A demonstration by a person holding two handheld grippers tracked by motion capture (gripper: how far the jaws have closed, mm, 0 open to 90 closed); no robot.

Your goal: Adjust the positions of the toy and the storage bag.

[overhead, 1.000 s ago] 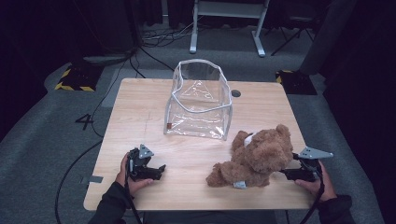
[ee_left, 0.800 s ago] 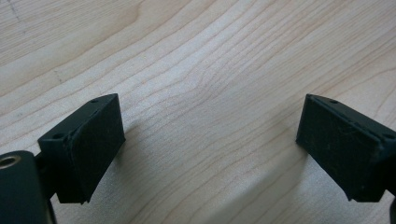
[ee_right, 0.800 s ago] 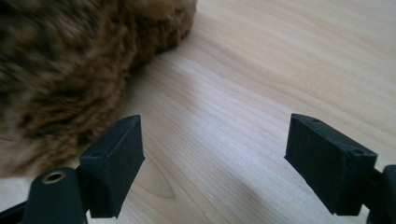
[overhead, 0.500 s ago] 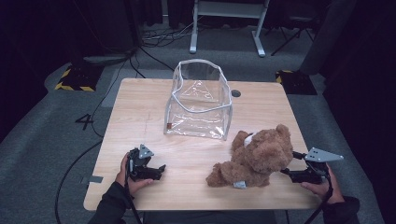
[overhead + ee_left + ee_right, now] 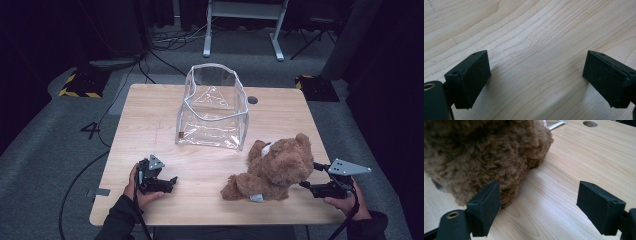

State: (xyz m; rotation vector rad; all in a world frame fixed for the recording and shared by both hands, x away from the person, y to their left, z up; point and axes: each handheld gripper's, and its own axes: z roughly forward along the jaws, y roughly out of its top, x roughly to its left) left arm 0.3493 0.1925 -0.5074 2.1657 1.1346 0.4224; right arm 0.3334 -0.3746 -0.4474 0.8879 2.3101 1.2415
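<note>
While the left claw [image 5: 172, 180] lies where it lay a second ago, in the lower left of the high view with its jaws apart over bare wood, the right claw [image 5: 306, 185] has slid outward toward the right edge of the table [image 5: 150, 115] and now sits clear of the teddy bear [image 5: 272, 170]. Its jaws also stand apart; in the right gripper view one pad [image 5: 486, 205] rests just beside the fur of the teddy bear [image 5: 486, 152] while the other is over open wood, so nothing is gripped. That small retreat reads as lining up for a fresh approach to the bear's side rather than a grasp under way.

The bear lies on its side in the lower right of the high view, near the front edge and just below and to the right of the clear plastic bag [image 5: 212, 112], which stands open-mouthed at the centre. Little table is left to the right of the right hand [image 5: 345, 200], which already hangs past the corner. Open room lies between the two claws and to the left of the bag, and the path from bear up to the bag's mouth looks unobstructed.
</note>
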